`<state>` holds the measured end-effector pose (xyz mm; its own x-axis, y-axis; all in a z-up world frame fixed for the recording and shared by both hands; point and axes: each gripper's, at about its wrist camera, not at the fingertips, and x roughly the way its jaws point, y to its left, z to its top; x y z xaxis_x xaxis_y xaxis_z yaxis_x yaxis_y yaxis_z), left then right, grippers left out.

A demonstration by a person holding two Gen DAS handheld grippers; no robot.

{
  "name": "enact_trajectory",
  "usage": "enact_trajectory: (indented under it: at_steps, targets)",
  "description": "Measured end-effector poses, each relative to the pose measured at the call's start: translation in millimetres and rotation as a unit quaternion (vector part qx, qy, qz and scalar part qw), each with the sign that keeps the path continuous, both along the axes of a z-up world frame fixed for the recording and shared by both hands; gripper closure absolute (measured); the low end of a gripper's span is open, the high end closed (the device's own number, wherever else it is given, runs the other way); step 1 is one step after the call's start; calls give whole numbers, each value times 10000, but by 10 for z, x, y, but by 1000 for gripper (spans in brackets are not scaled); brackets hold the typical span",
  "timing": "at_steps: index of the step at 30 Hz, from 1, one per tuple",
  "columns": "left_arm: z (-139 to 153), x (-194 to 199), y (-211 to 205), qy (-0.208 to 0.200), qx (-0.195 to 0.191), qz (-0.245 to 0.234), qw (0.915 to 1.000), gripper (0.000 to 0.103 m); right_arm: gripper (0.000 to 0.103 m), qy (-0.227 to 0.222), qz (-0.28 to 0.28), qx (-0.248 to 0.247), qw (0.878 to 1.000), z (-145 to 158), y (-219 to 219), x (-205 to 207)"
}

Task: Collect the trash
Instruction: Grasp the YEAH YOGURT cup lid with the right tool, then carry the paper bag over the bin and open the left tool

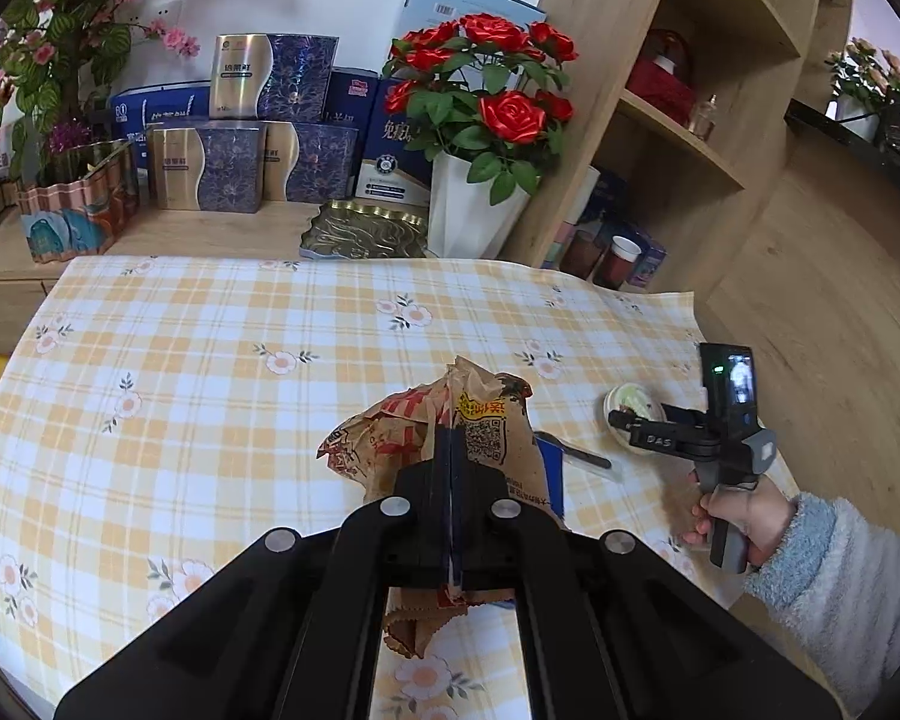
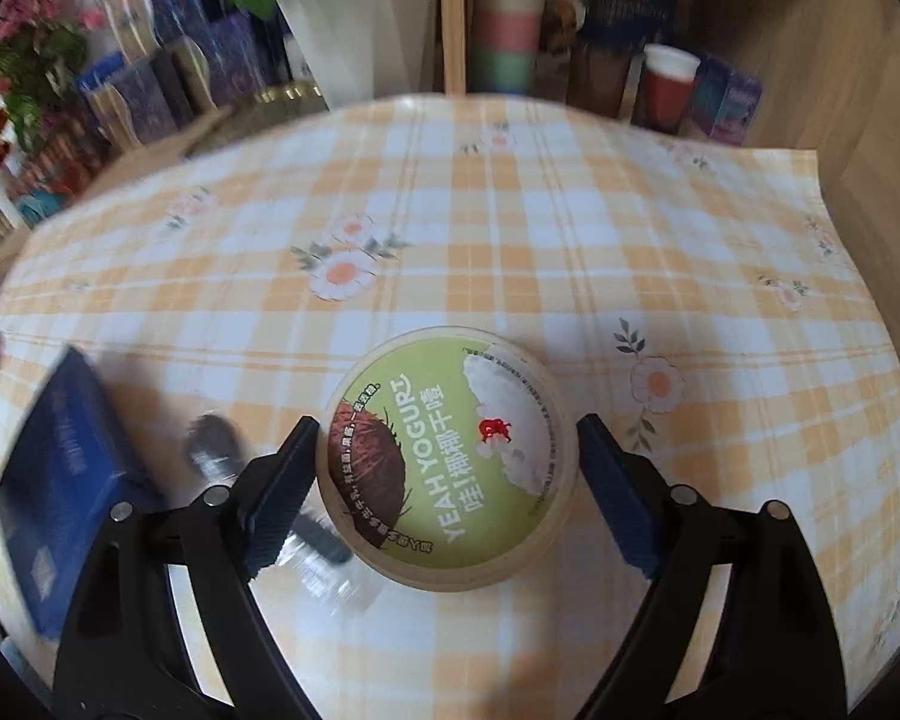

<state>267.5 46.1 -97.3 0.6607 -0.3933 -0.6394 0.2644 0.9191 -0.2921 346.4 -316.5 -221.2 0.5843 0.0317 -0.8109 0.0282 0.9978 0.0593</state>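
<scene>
**One claw carries a bag, the other straddles a yogurt tub**

The left claw (image 1: 452, 462) is pressed fully together on a crumpled brown paper bag (image 1: 498, 420), gripping it by a flattened fold so the rest of the bag hangs and bulges around the closed fingers, above the checked tabletop (image 1: 210, 360). Pinching a fold makes sense here: thin paper gives nothing firm to hold except a pressed seam.

The right claw (image 2: 447, 480) stands wide, one finger on each side of a round yogurt tub (image 2: 447, 462) that sits upright on the tabletop with its green printed lid facing up. The left finger sits just beside the tub's rim; the right one leaves a clear gap, so the tub is framed rather than gripped. The wide spread suits the tub's broad body, and my judgement is that this is the lining-up before a squeeze across its sides.

A blue box (image 2: 60, 492) lies to the left of the tub, with a dark, blurred object between them that I cannot identify. In the left view a sleeved hand (image 1: 744, 516) holds the right claw's handle near the tabletop's right edge.
</scene>
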Motion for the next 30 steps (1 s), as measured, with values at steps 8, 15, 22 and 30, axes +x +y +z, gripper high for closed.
enact_trajectory:
  at_steps: [8,15,22,30]
  targets:
    - [91,-356,-77,-55,-116,-190,9997,103,18,-590,336,574,9960,465,135,-842]
    - [133,-766,-163,-8,-176,-456,9988,103,18,-800,424,739,9931,617,264,-1700]
    - [4,-1294,-342,176,-45,-1015,9947,103,18,-856,450,843,9917,633,380,-2389]
    - [-316,-1813,-577,568,80,-1585,9857,103,18,-819,439,940,9912,649,391,-2867]
